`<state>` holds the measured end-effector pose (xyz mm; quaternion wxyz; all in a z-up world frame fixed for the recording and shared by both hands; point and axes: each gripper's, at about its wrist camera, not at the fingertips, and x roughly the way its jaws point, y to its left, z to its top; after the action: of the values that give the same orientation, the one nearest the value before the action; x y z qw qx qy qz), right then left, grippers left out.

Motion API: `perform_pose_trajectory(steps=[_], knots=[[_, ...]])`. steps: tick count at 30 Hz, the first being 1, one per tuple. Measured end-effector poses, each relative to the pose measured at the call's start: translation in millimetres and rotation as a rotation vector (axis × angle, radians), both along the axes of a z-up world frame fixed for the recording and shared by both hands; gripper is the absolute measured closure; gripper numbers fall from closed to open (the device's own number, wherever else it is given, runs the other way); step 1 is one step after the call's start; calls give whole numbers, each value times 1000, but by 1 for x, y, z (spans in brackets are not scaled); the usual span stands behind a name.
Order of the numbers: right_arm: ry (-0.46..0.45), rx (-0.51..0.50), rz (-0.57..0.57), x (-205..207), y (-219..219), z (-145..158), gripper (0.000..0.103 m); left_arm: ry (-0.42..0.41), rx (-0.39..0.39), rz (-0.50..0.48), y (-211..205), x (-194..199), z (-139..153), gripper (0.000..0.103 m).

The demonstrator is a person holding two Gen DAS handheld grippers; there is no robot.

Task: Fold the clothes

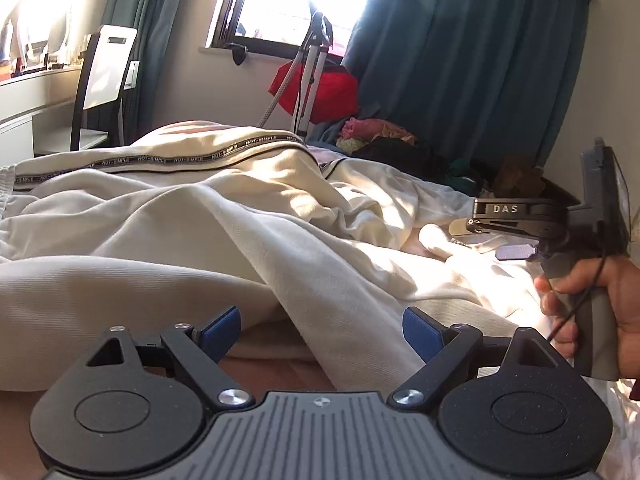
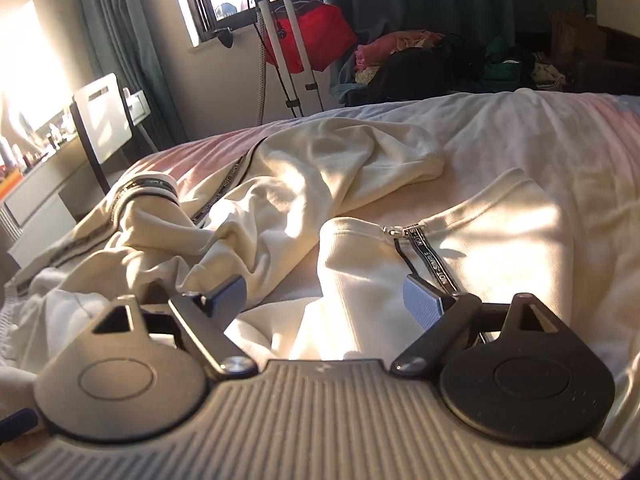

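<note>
Left wrist view: the left tongs (image 1: 322, 330) are spread wide over a crumpled cream jacket (image 1: 208, 232) with black lettered tape trim, which lies across the bed; at far right a hand (image 1: 592, 304) holds the other tool. In the right wrist view, the right tongs (image 2: 324, 300) also gape, empty, above the jacket's zipped collar (image 2: 400, 232) on the bed sheet (image 2: 540, 136).

One cream jacket (image 2: 360, 184), one white chair (image 1: 106, 76), one red bag (image 1: 320, 92), one clothes pile (image 2: 440, 60), two grippers, left gripper (image 1: 322, 330) and right gripper (image 2: 326, 294)
</note>
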<state>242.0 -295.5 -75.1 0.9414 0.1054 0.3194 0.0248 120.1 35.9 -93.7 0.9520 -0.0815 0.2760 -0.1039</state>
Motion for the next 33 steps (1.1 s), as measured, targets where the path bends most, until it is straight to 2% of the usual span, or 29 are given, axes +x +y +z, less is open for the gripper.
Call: perform_pose_trajectory(steps=[3, 5, 8, 9, 10, 13, 15, 19, 21, 24, 26, 27, 30, 33], knots=[[29, -104, -9, 25, 9, -10, 16, -11, 10, 10, 1, 3, -2, 13], [96, -111, -10, 41, 4, -22, 30, -15, 3, 16, 2, 3, -2, 13], [178, -90, -42, 59, -9, -36, 55, -21, -8, 25, 4, 4, -1, 13], [193, -74, -45, 63, -13, -38, 80, -23, -12, 28, 5, 4, -1, 13], [188, -69, -55, 65, -14, -29, 95, -25, -16, 32, 6, 4, -1, 13], [169, -57, -86, 72, -15, -3, 97, -31, -27, 41, 8, 5, 0, 13], [92, -52, -97, 71, -18, 34, 97, -32, -25, 41, 8, 4, 0, 13], [-137, 51, -180, 44, -56, 120, 97, -41, -18, 30, 5, 0, 3, 13], [-248, 111, -259, 18, -86, 148, 97, -43, -16, 25, 4, -2, 5, 13], [-394, 224, -411, -34, -143, 154, 97, -33, -28, 21, 4, -5, 5, 13], [-379, 277, -540, -68, -185, 132, 97, -32, -14, 18, 1, -8, 5, 13], [-339, 302, -595, -83, -205, 114, 97, -32, -8, 17, 0, -10, 5, 13], [-217, 435, -737, -134, -258, 44, 97, -31, 17, 14, -4, -15, 4, 13], [-77, 562, -806, -176, -288, -26, 97, -27, 60, 23, -8, -21, 5, 13]])
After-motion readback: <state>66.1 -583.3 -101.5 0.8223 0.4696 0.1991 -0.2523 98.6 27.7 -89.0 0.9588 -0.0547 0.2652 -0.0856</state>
